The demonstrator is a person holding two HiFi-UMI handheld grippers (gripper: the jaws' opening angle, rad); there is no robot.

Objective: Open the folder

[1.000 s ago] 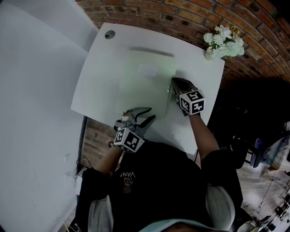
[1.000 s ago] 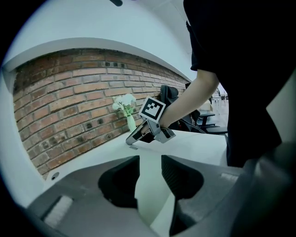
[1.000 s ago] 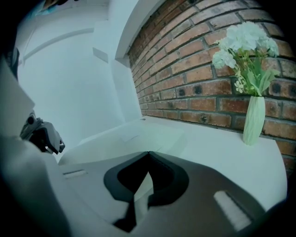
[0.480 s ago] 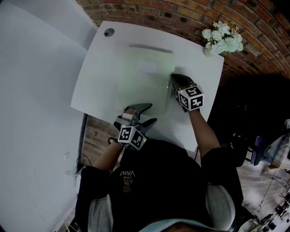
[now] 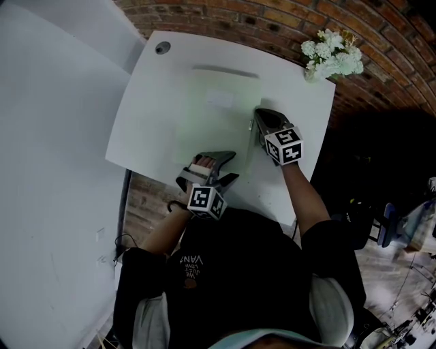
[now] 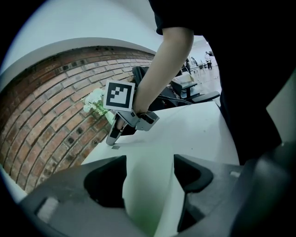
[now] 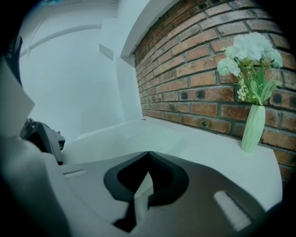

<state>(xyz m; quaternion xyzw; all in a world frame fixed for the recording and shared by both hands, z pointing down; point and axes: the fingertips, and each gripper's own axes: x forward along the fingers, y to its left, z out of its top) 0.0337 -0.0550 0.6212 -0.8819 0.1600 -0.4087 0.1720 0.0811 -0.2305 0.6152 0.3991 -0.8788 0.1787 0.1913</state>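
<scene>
A pale green folder lies flat on the white table. My left gripper is at the folder's near edge, and its jaws have just been opening. They stand wide now, with a raised fold of the folder running between them, untouched by the pads. My right gripper is at the folder's right edge, jaws closed on a thin edge of the cover. The left gripper view shows the right gripper tip-down on the folder. In the right gripper view the left gripper is at far left.
A pale green vase of white flowers stands at the table's far right corner against the brick wall. A round cable hole sits in the far left corner. A white panel borders the table's left side.
My left gripper has shifted right along the folder's near edge, rolled, and its jaws have spread wider. The right gripper has stayed where it was.
</scene>
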